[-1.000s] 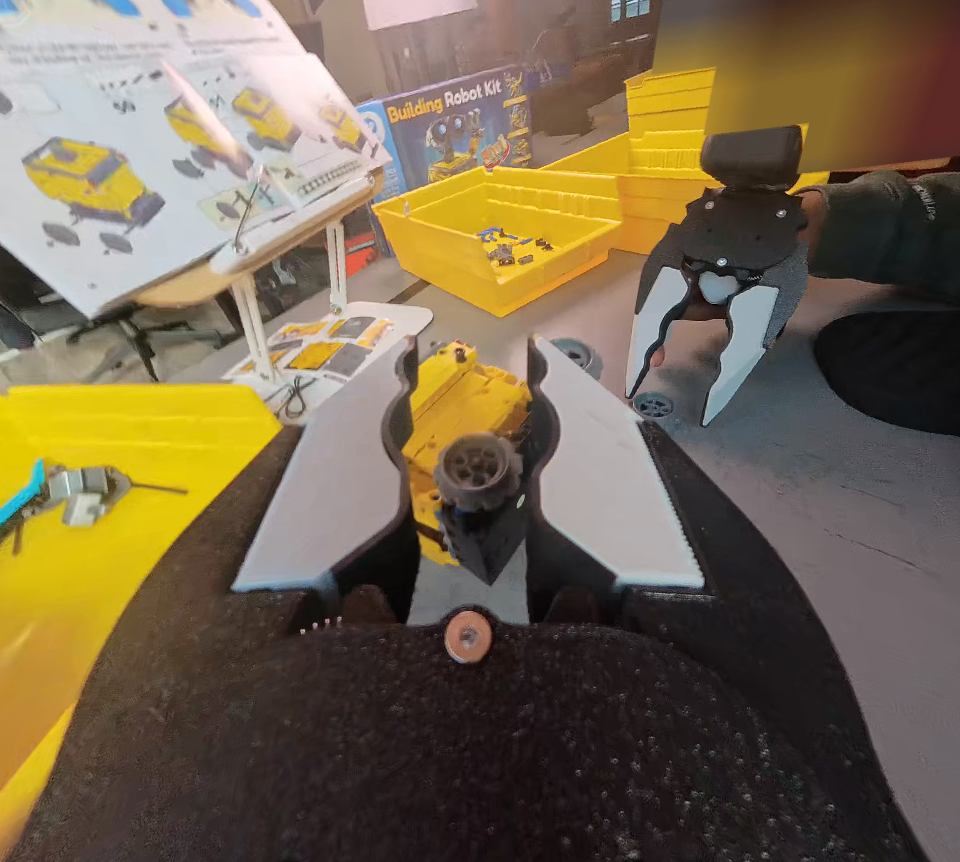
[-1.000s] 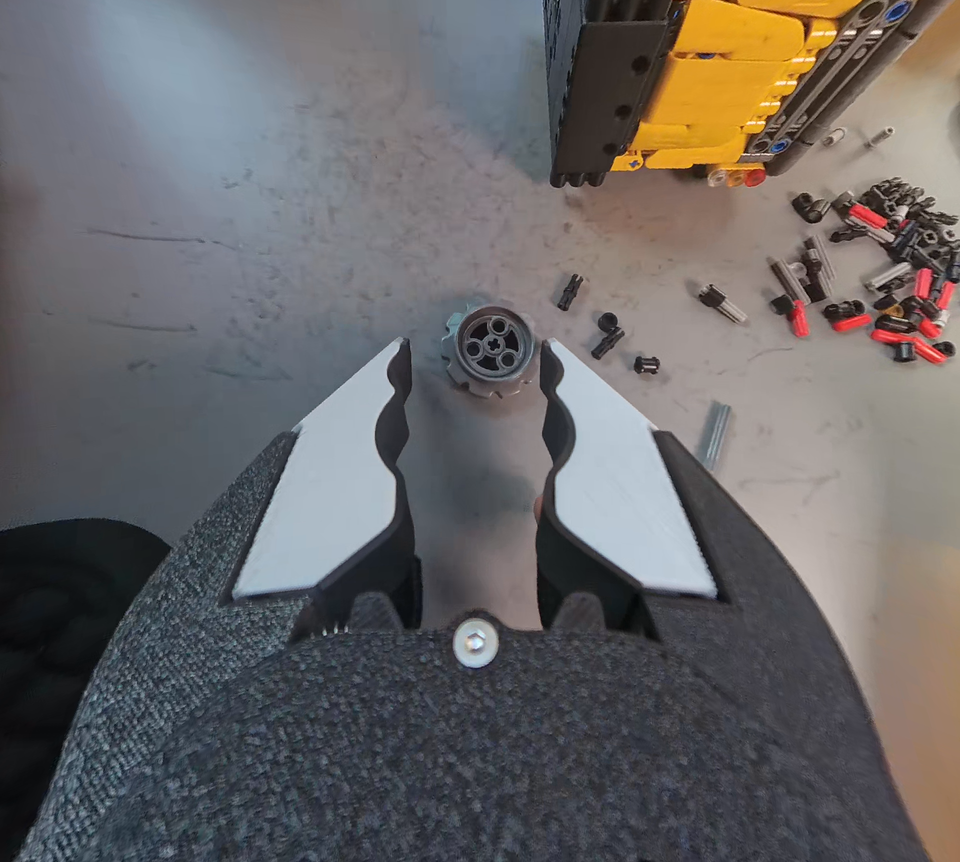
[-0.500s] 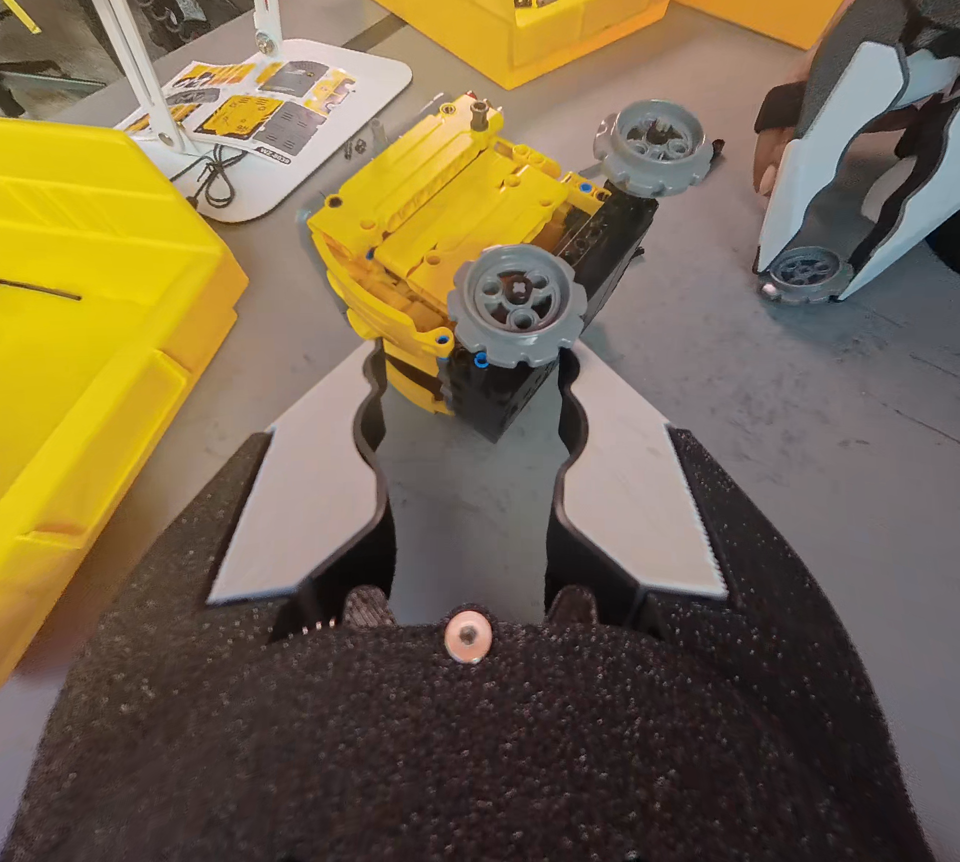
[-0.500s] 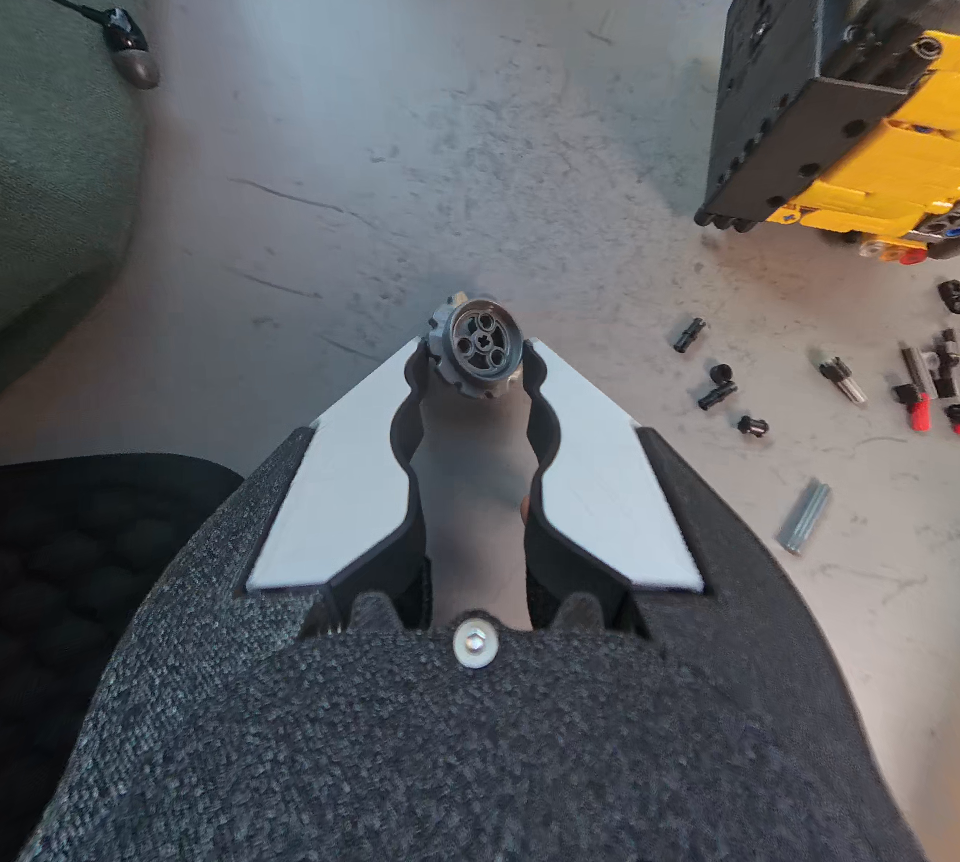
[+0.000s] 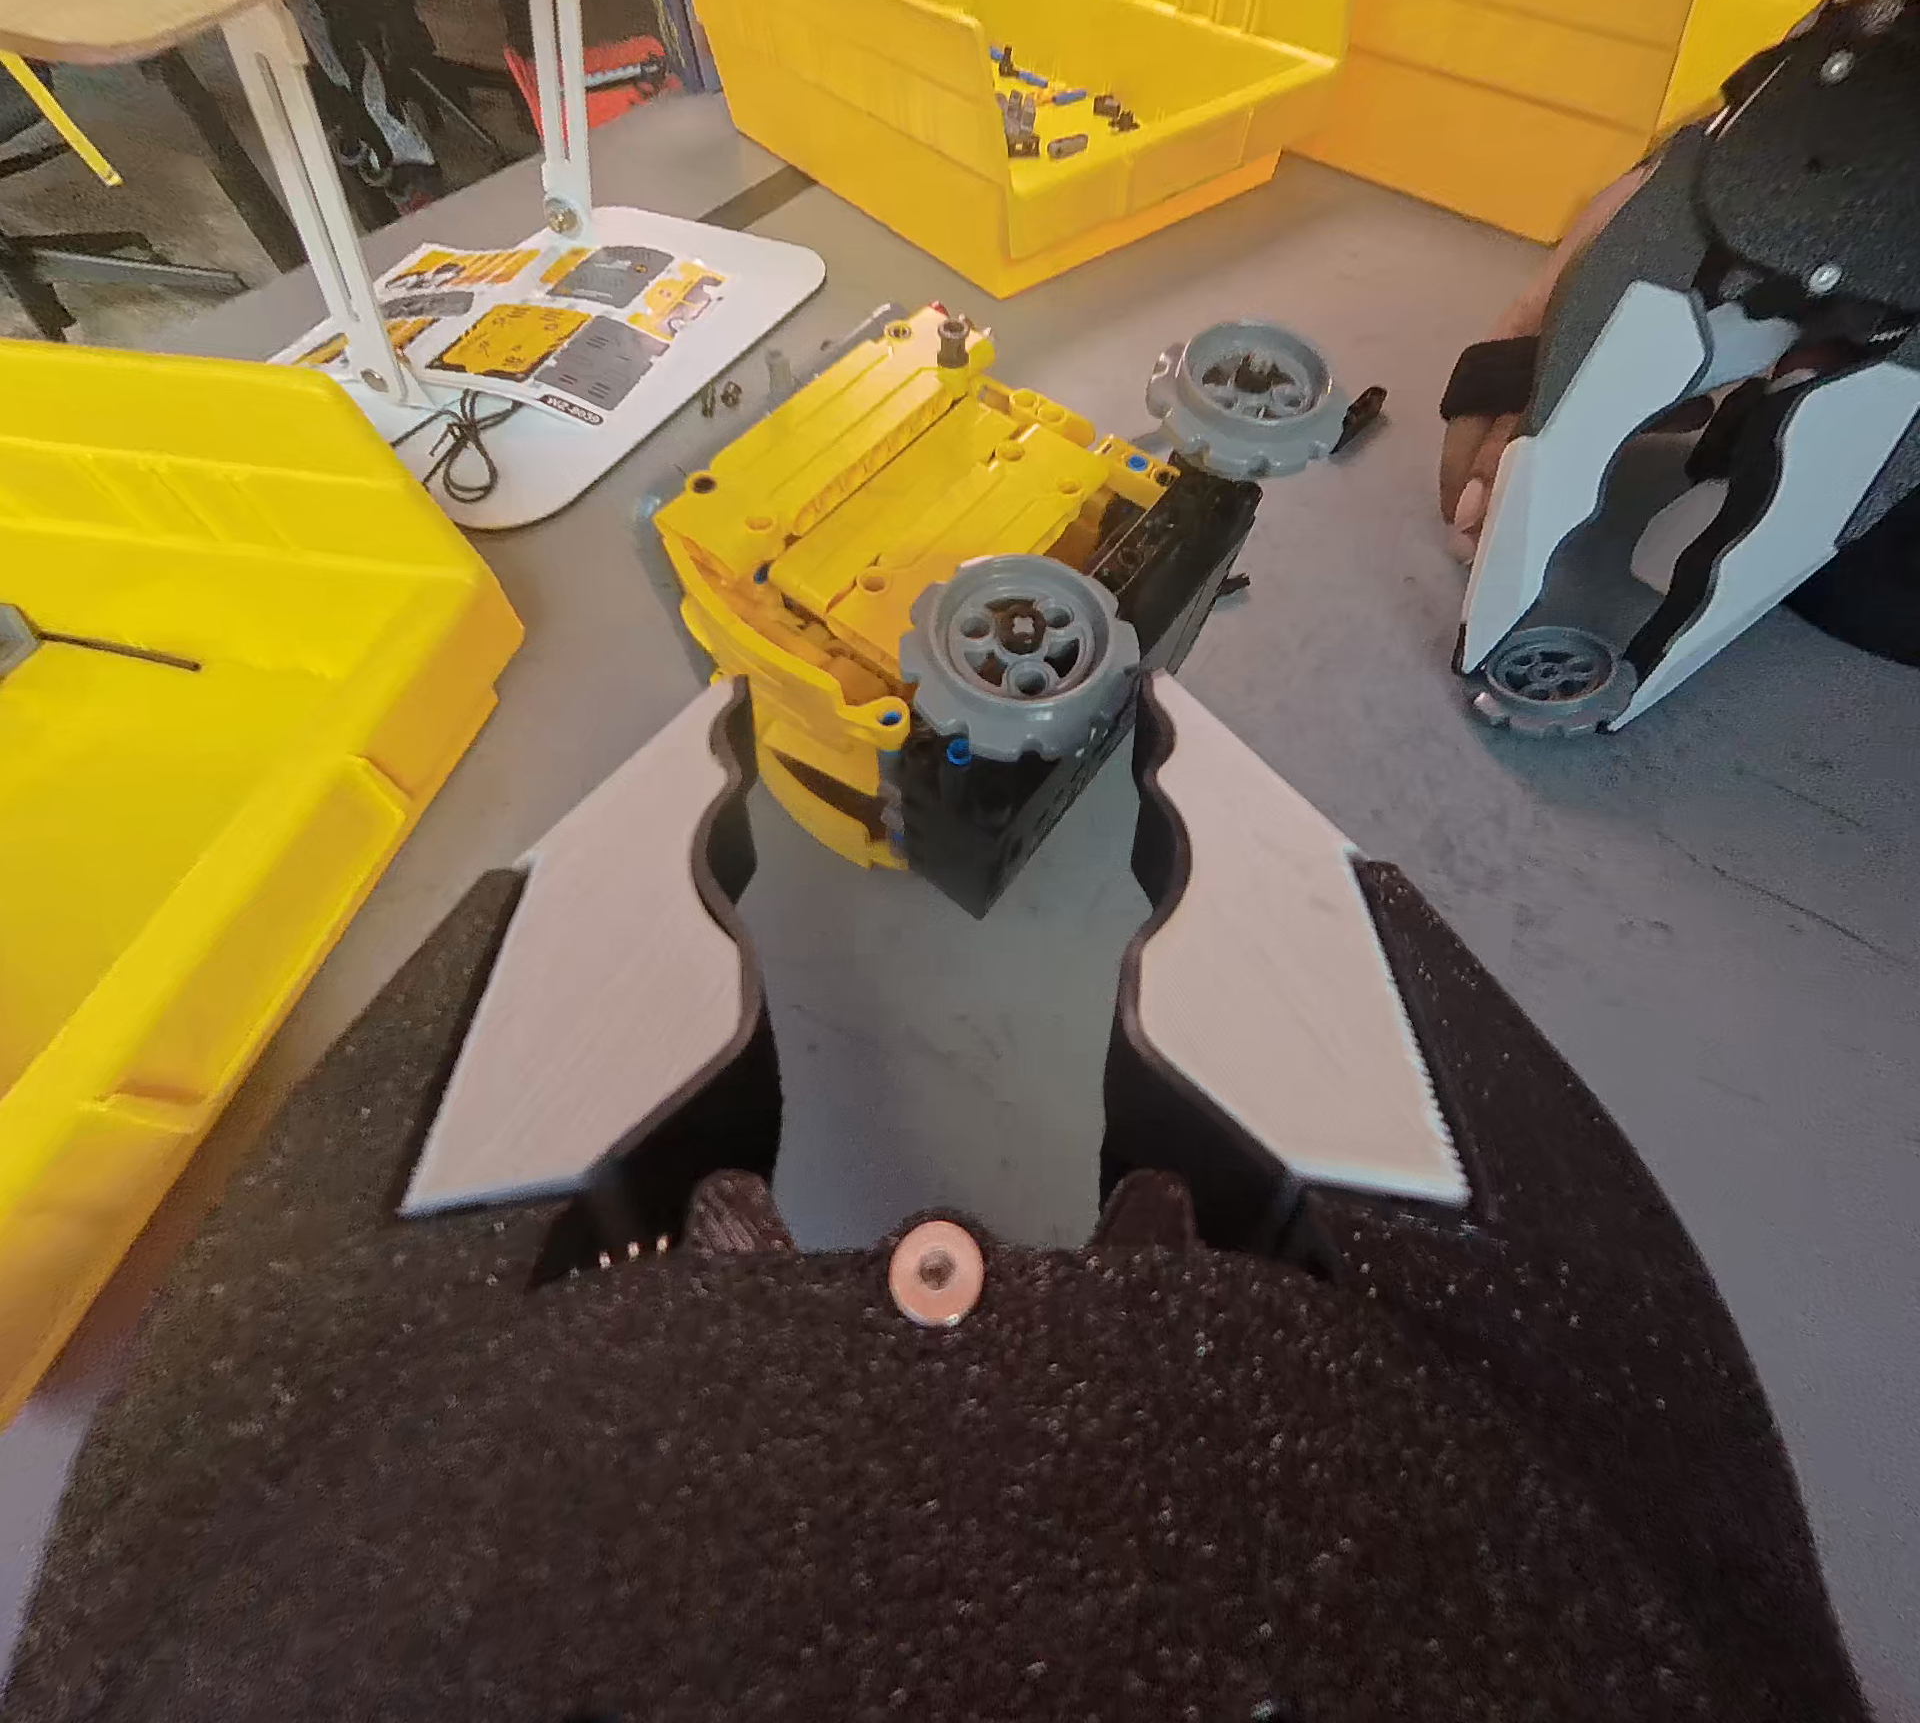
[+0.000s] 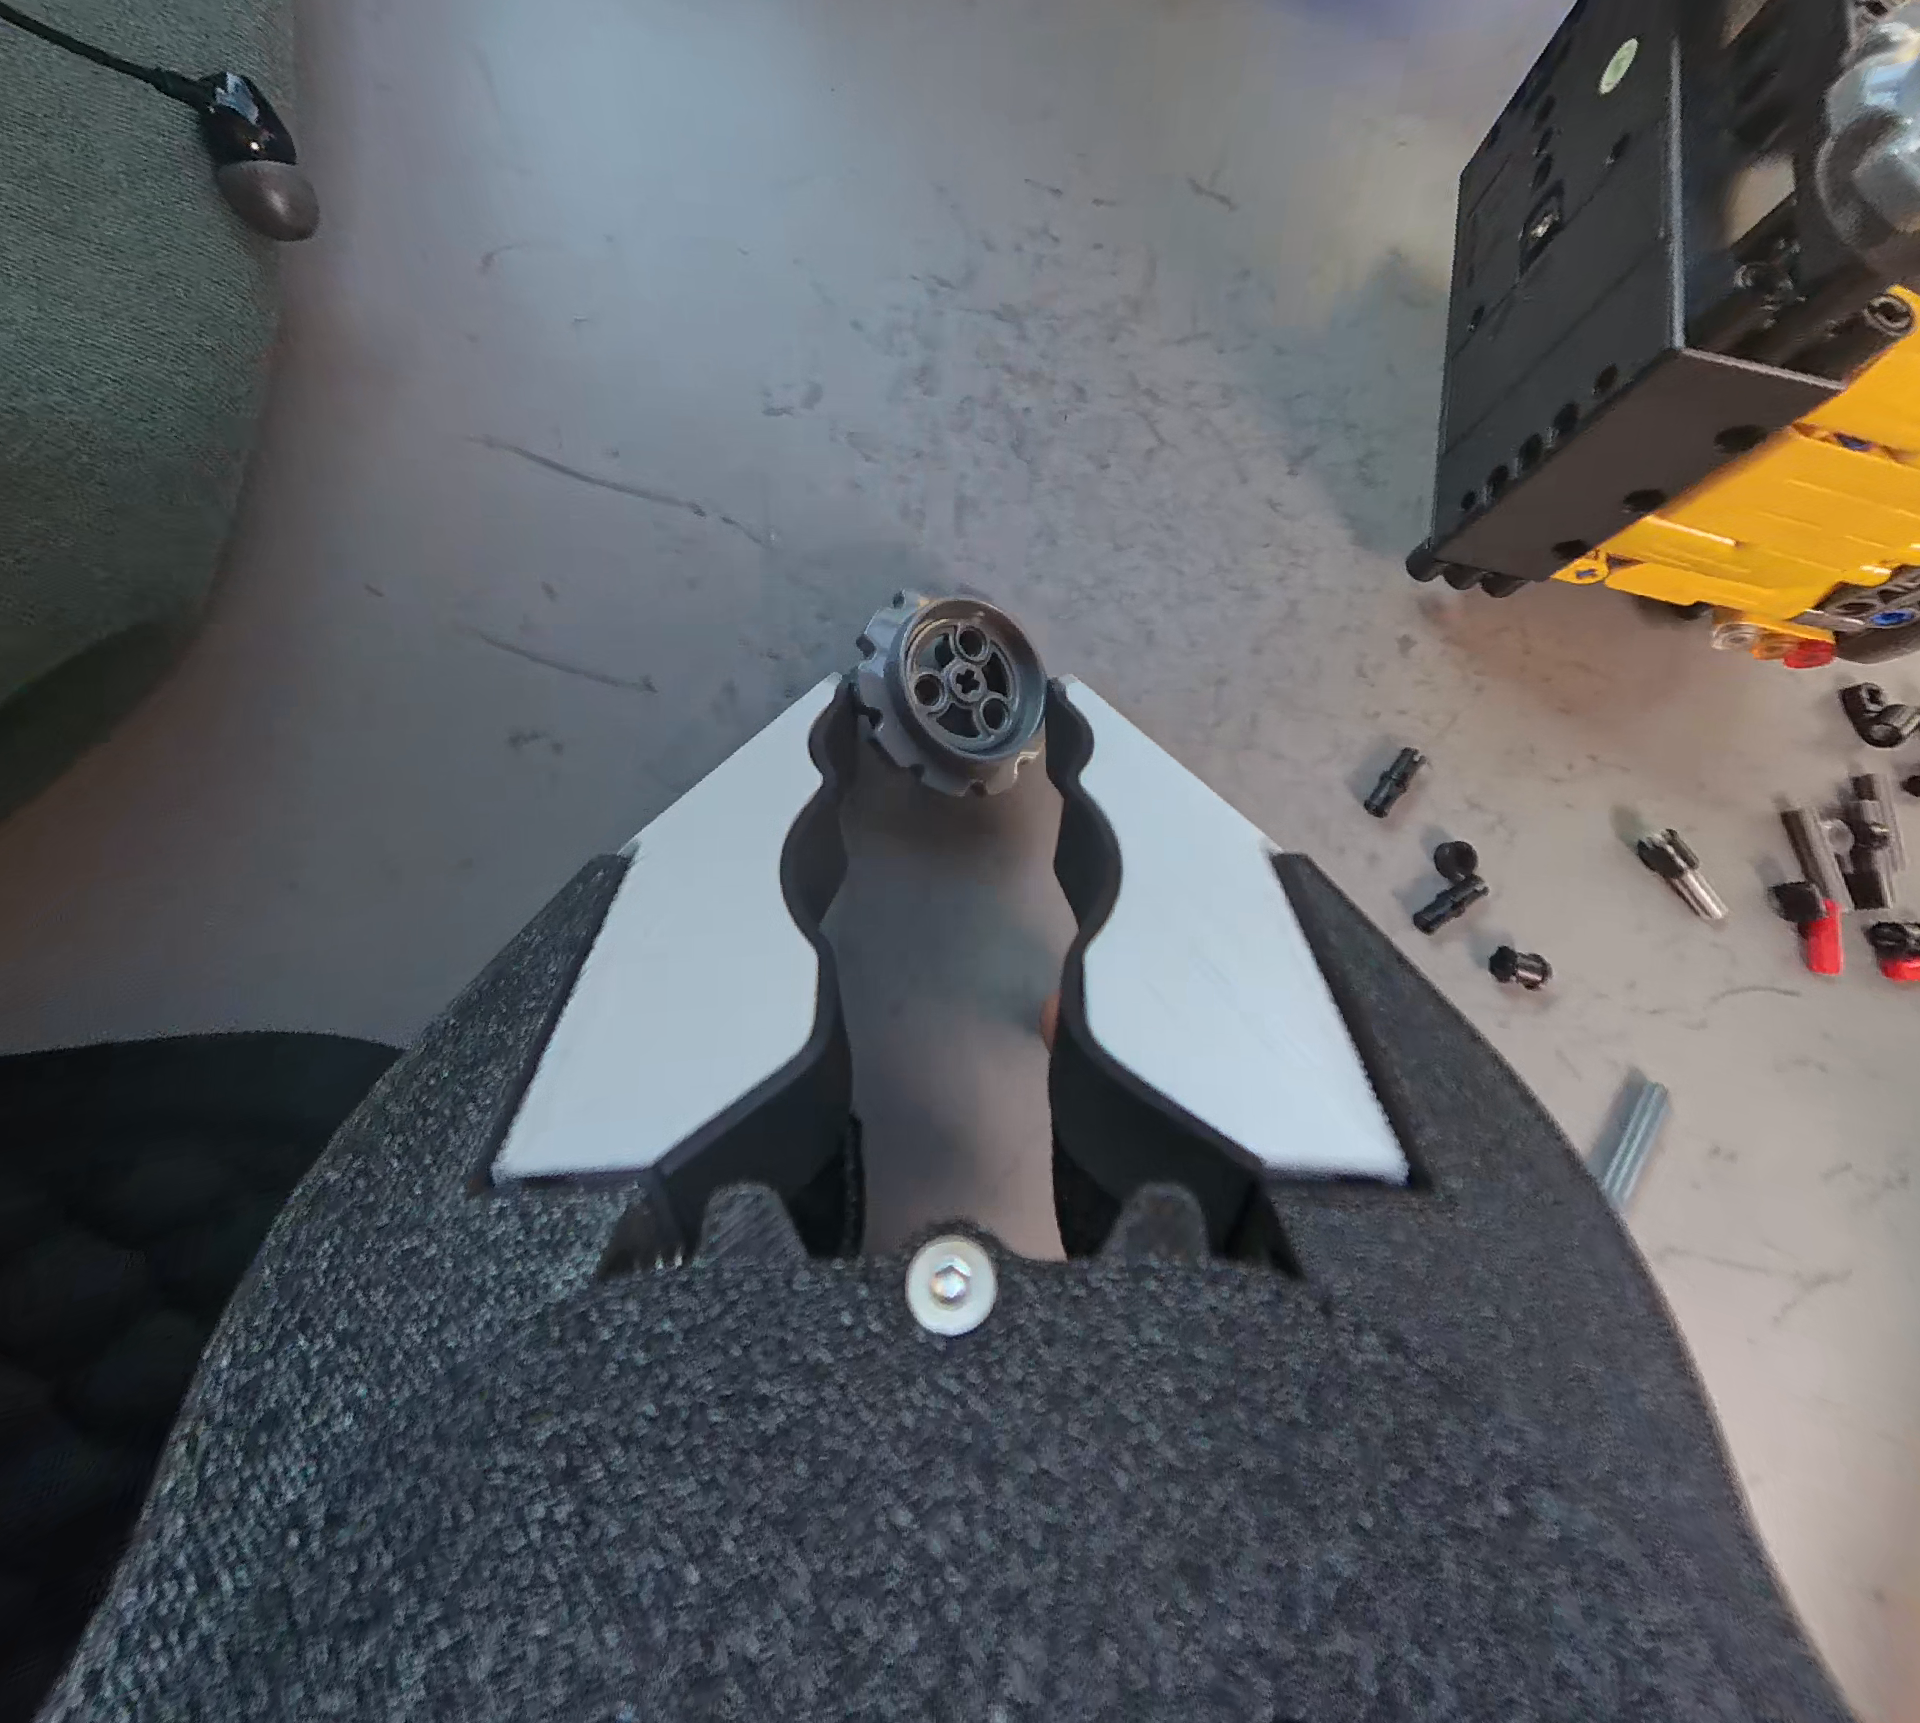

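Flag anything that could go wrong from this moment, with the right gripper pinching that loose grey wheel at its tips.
1. The right gripper holds the loose wheel only at its fingertips, so it may twist or pop out.
2. The left gripper is open around the yellow and black model without clamping it, so a push could shift it.
3. Small pins scattered nearby could be knocked away.

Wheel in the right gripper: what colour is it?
Grey, with a darker hub: the wheel shows best in the right wrist view, pinched by the right gripper.
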A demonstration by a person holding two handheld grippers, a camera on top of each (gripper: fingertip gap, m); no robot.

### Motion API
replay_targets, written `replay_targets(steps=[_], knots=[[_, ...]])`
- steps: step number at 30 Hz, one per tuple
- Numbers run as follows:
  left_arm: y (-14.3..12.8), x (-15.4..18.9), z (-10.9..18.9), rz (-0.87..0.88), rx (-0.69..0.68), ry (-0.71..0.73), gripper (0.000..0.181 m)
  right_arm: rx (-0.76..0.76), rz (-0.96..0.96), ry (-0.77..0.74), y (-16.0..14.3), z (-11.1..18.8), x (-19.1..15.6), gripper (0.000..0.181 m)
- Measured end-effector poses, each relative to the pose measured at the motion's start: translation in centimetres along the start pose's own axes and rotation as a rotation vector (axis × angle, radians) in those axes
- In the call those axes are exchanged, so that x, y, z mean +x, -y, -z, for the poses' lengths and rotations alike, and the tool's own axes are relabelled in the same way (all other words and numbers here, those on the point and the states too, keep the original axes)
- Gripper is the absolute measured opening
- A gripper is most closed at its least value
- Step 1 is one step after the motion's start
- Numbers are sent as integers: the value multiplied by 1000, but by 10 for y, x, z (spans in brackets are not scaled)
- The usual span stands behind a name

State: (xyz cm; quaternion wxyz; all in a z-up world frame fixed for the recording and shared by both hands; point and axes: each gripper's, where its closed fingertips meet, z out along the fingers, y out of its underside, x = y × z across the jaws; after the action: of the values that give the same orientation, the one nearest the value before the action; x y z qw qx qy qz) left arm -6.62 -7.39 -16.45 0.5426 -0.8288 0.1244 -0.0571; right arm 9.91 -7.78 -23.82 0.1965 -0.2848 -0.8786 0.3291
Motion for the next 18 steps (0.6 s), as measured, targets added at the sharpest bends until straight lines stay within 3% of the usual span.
replay_targets(steps=[5, 11, 14, 18], knots=[[33, -5, 24, -10, 178, 21, 70, 9, -1, -19, 3, -3, 2, 36], [71, 20, 42, -145, 420, 41, 41, 26, 2, -40, 7, -6, 4, 36], [70, 61, 26, -207, 402, -75, 36, 35, 1, -46, 8, -7, 6, 36], [43, 99, -6, -250, 258, -209, 37, 42, 3, -58, 8, -7, 8, 36]])
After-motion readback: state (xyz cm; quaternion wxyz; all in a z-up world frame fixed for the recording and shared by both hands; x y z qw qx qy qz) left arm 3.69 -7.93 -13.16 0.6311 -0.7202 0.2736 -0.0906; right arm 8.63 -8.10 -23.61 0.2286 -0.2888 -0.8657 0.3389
